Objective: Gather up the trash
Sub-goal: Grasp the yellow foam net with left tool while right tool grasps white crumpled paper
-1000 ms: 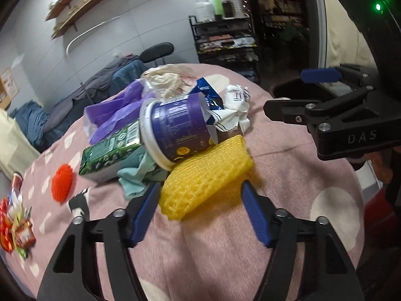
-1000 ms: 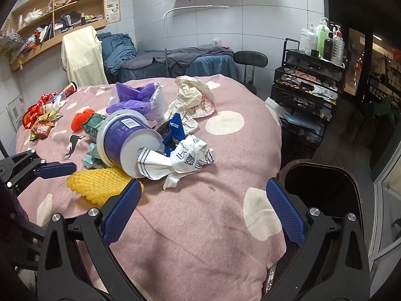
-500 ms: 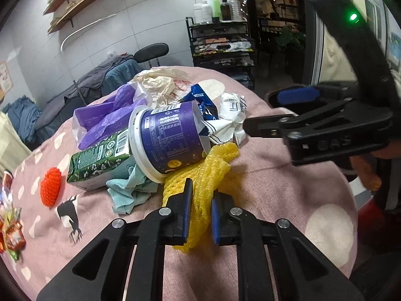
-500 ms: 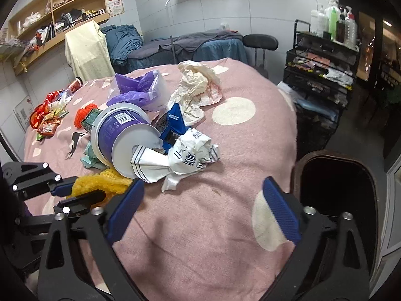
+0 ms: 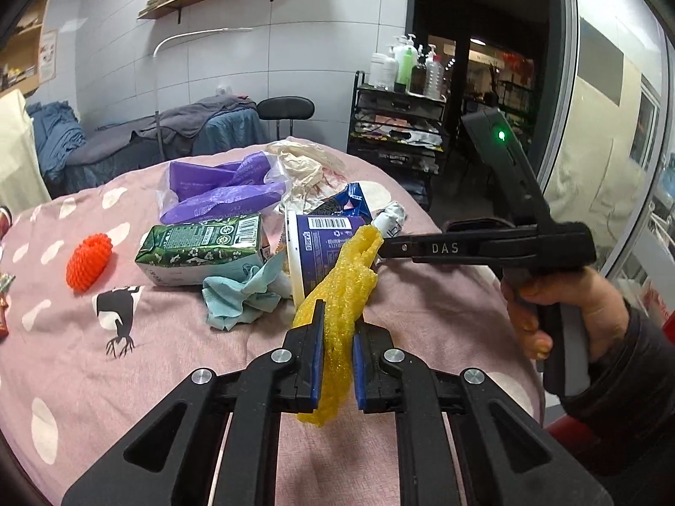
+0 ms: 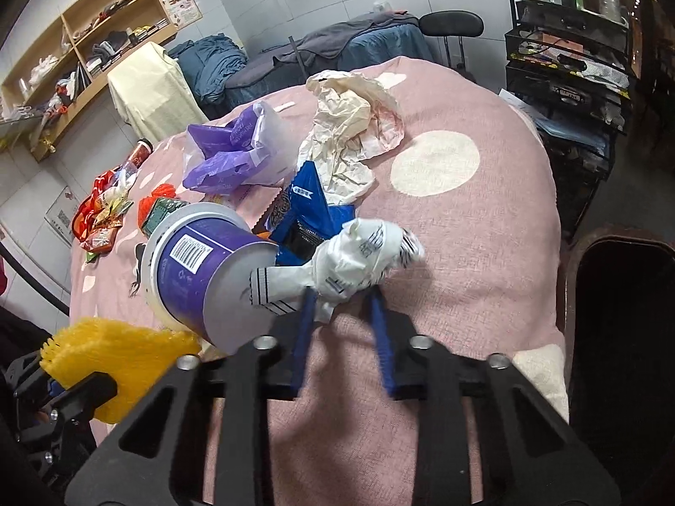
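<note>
My left gripper (image 5: 337,316) is shut on a yellow foam net (image 5: 350,270), which hangs lifted off the pink cloth; the net (image 6: 122,358) also shows at the lower left of the right wrist view. My right gripper (image 6: 341,293) has its jaws closing, its blue pads pinching a crumpled white printed wrapper (image 6: 358,253). That wrapper lies against a tipped purple tub (image 6: 198,261) and a blue snack wrapper (image 6: 308,206). In the left wrist view, a hand holds the right gripper (image 5: 382,248), which reaches in from the right beside the tub (image 5: 325,236).
A green carton (image 5: 202,244), teal rag (image 5: 240,295), purple bag (image 5: 219,194), cream crumpled paper (image 6: 350,126) and orange net ball (image 5: 89,261) lie on the round pink-clothed table (image 6: 464,232). Snack packets (image 6: 101,211) sit at its far left. A dark bin (image 6: 624,316) stands at its right edge.
The left gripper shut on the yellow net and lifted it. The right gripper moved in to the white wrapper and went from wide open to pinching it.
</note>
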Available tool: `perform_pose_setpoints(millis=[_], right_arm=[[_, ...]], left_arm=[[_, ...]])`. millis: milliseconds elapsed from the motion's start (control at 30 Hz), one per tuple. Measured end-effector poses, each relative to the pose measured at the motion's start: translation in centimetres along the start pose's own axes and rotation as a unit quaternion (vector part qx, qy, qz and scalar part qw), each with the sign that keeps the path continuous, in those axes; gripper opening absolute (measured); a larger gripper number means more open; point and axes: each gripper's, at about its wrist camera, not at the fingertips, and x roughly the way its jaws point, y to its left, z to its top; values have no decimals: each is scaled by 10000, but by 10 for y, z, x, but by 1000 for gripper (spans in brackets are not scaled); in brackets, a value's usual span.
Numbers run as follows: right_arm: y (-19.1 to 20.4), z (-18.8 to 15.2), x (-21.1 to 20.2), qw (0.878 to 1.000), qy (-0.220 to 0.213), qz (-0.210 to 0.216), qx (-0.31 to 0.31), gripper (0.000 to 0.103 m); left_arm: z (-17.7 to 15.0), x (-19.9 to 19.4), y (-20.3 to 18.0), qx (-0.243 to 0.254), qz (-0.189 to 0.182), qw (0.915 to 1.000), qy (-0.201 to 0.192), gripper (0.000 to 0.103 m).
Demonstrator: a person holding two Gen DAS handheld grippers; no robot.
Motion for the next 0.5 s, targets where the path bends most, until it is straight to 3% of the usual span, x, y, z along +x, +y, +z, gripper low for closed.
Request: perform_pose_setpoints(millis=[67,133,300,333,433,500], right_arm=[[-2,-3,-2,10000,-33,33,28,5],[-2,-6,-6,9999,-119,44,28,2],[-5,-12,-18,9998,-207,-69,39,4],[-10,-12,-19,9997,-166,-63,164,11],[-25,-10,-23,9964,-263,440,672,67],[-29,-4,-25,9934,-319,562,945,70]], left_arm=[[-1,-1,-3,-32,-8,10000,-37,12],[0,-2,-4,-82,-44,9999,-75,12],[-2,-7,-5,-171,-108,9997,-158,12],[-2,-7,-4,-183,-117,9996,-167,12],[-3,-7,-4,-188,-158,9995,-179,12],[-3,-7,-5,-186,-159,9995,-198,12]])
